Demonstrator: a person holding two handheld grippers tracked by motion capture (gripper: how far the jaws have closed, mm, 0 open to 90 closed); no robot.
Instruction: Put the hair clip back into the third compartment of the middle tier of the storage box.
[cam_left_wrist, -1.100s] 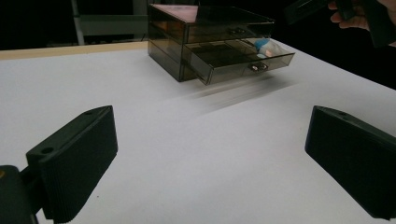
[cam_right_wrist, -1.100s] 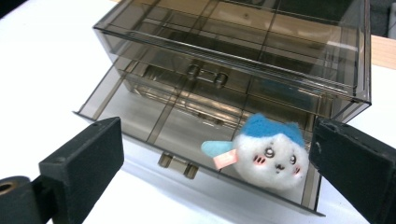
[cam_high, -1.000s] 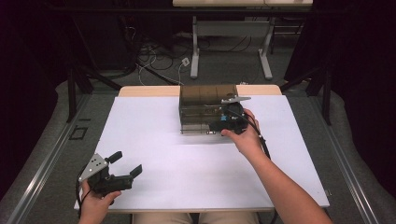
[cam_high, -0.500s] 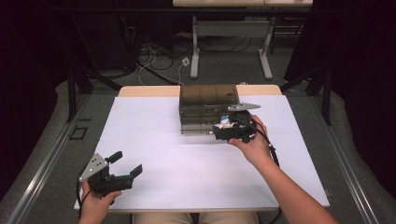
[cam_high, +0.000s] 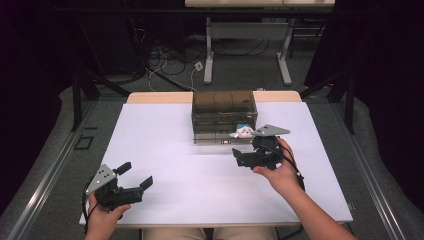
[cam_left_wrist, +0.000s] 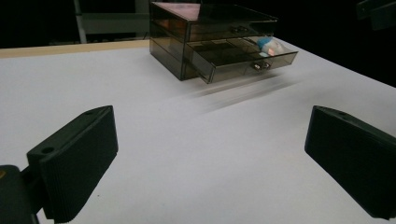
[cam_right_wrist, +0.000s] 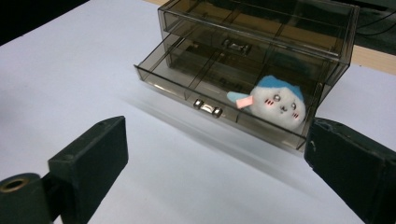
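The right gripper (cam_high: 240, 158) has empty jaws standing apart, though they have just been closing a little. Just ahead of it a plush toy (cam_right_wrist: 276, 103) lies in the right end of the open drawer (cam_right_wrist: 205, 95) of the box (cam_high: 223, 106). Well off toward the table's (cam_high: 165, 150) near left corner, the left gripper (cam_high: 136, 176) is open and empty too.

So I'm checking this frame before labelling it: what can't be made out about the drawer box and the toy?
- Plush toy: its underside, hidden by the open drawer front, right gripper view.
- Upper drawer: any contents, blurred by smoky plastic, right gripper view.
- Drawer box: its back, turned away in the high view.
- Toy's face: too small, left gripper view.
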